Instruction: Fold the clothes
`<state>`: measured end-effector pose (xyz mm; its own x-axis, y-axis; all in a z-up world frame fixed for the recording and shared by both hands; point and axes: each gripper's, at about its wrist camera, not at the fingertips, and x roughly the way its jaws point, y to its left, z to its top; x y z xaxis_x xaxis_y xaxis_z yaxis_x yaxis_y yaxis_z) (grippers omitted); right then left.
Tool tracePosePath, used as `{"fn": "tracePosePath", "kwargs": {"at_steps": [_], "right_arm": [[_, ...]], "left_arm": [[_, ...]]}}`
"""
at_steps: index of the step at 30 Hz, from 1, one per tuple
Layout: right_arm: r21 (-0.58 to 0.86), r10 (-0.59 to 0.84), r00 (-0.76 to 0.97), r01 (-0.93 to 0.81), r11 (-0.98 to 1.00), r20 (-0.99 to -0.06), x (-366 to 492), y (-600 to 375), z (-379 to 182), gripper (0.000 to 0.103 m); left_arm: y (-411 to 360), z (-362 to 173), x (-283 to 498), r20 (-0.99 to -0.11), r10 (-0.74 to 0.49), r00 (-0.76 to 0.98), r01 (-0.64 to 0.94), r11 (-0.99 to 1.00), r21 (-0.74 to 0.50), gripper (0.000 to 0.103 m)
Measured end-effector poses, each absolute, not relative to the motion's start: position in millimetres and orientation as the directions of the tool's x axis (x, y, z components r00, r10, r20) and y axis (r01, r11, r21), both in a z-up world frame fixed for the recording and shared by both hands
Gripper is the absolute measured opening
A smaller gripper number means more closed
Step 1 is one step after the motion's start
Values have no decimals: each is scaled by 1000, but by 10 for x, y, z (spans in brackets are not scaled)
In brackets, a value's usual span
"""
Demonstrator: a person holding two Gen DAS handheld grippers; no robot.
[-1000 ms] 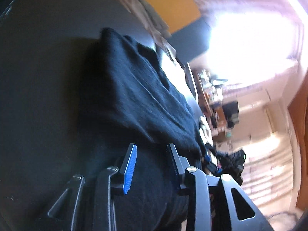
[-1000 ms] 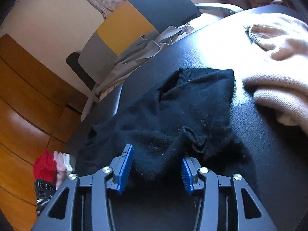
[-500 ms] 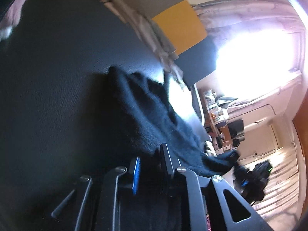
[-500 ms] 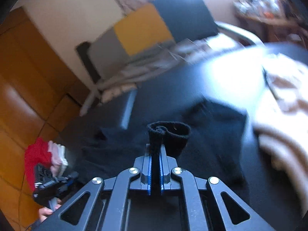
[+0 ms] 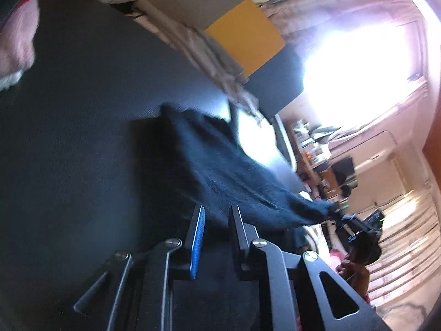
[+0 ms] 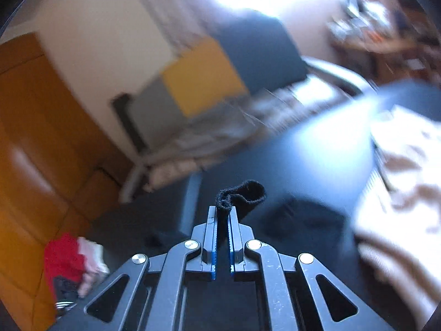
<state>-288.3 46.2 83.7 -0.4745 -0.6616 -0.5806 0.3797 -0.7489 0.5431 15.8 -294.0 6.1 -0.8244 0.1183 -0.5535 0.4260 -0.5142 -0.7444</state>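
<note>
A black knitted garment (image 5: 220,171) is stretched above the black table (image 5: 82,138), its far corner still resting on it. My left gripper (image 5: 217,209) is shut on the garment's near edge, with fabric bunched between its blue pads. The garment's right-hand corner runs off to my right gripper (image 5: 355,229), seen small at the right of the left wrist view. In the right wrist view my right gripper (image 6: 223,209) pinches a rolled cuff of the garment (image 6: 242,193); its jaws are opening slightly, with the fabric still pressed between the pads. This view is blurred.
A beige sweater (image 6: 399,193) lies on the table at the right. A pink-white cloth (image 5: 16,41) shows at the far left edge. Behind the table stands a chair with yellow, grey and dark panels (image 6: 204,77), draped with grey clothes (image 5: 209,52). A red cloth (image 6: 60,256) lies low left by an orange wooden cupboard (image 6: 33,138).
Both grippers, open around the garment a second ago, have shut on it. The right one has risen well off the table; the garment is now pulled up and stretched between them.
</note>
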Motion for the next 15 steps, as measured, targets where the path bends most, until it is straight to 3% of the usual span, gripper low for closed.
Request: {"fn": "tracePosePath", "kwargs": {"at_steps": [2,6,10,15], "right_arm": [[583,-647,-448,293,-758,-617,-2935,649,511,12],[642,-662,-421,213,-737,-620,-2869,897,187,39],[685,-691,-413,192,-703,-593,-2732,1063,60,41],[605,-645,-459,256,-754,-611,-2762,999,301,43]], "left_arm": [[-2938,-11,205,-560,138,-817,434,-493,-754,16],[-2879,-121,236,-578,170,-798,449,-472,-759,17],[-2847,-151,227,-591,185,-785,456,-472,-754,19],[-2788,-92,84,-568,203,-798,430,-469,-771,23]]}}
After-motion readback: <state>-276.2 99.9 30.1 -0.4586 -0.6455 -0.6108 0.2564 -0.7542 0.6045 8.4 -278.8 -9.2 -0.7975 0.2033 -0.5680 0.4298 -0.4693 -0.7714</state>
